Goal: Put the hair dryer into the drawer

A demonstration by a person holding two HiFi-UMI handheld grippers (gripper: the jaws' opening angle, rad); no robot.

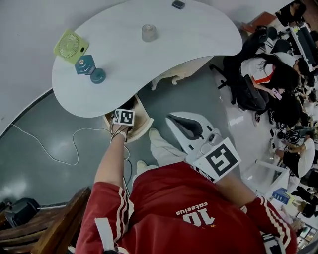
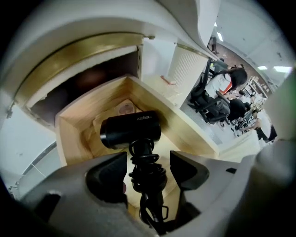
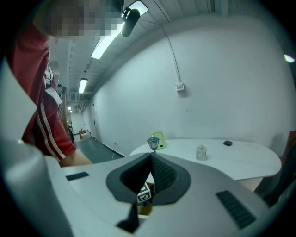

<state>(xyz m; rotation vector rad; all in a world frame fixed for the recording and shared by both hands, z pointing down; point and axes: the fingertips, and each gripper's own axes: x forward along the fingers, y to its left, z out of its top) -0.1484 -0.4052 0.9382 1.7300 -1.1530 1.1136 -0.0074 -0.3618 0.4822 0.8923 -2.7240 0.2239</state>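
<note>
Jaws of the left gripper (image 2: pixel 148 159) stand spread, pointing steeply down into the open wooden drawer (image 2: pixel 69 139). The dryer (image 2: pixel 131 131) lies inside it, barrel crosswise, its coiled cord (image 2: pixel 148 178) running back between the pads without being pinched. The right gripper (image 3: pixel 151 157) hangs off to the side, jaws pressed together on nothing, facing the white table (image 3: pixel 240 159).

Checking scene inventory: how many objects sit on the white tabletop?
4 on the table: a green fan at the left edge, a teal lantern beside it, a clear jar centrally, a dark item at the far edge. None seems hidden.
</note>
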